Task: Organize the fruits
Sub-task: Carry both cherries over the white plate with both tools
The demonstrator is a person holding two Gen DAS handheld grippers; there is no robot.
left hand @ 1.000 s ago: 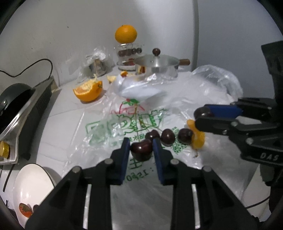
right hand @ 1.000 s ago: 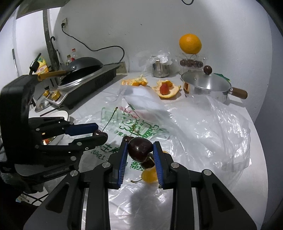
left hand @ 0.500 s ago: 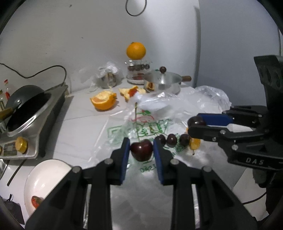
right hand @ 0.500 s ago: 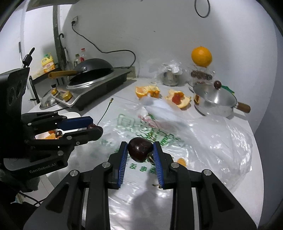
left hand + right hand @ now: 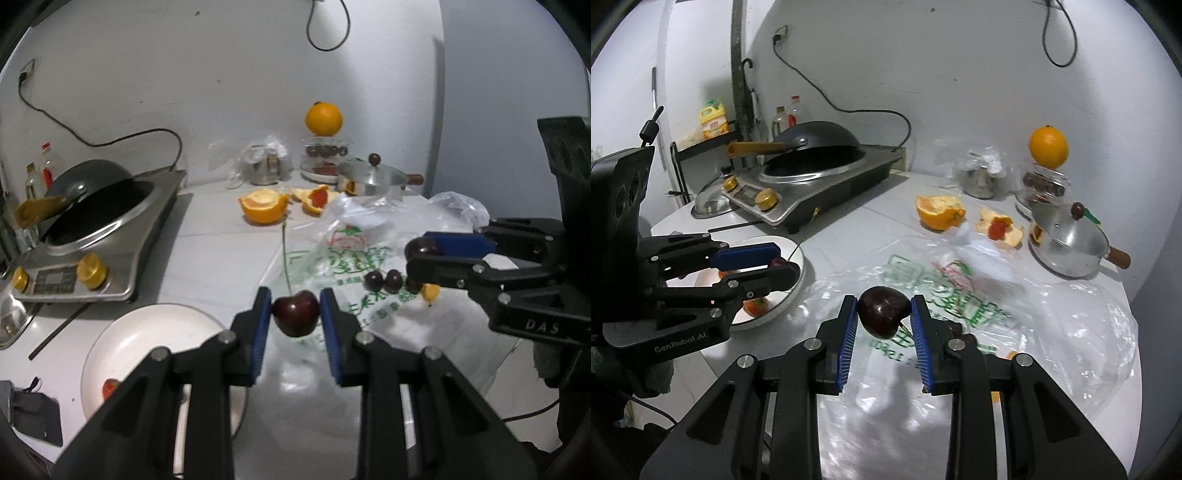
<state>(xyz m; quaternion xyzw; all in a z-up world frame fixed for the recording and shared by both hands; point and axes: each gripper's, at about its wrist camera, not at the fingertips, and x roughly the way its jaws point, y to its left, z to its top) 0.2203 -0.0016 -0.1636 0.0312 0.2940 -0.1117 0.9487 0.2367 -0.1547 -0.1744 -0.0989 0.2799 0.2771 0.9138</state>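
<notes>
A white kitchen counter (image 5: 221, 258) runs to a white wall, with an induction cooker (image 5: 107, 236) carrying a dark wok (image 5: 92, 184) at its left end. The left gripper (image 5: 295, 314) is clamped on a dark red cherry (image 5: 295, 317) whose long stem rises straight up; it hangs above the counter between a white plate (image 5: 147, 332) and a printed plastic bag (image 5: 351, 258). The right gripper (image 5: 884, 314) is likewise closed on a second dark cherry (image 5: 882, 310), held over the near edge of the bag. In the left wrist view three more cherries (image 5: 384, 280) lie on the bag just under the right gripper's fingers (image 5: 454, 243), beside a small piece of orange (image 5: 430, 291). The plate holds a red bit of fruit (image 5: 109, 387). Farther back sit a halved orange (image 5: 264, 205), a peel with red flesh (image 5: 317, 195), a lidded steel saucepan (image 5: 373, 181), and a whole orange (image 5: 323, 120) perched on a glass jar (image 5: 325, 155).
</notes>
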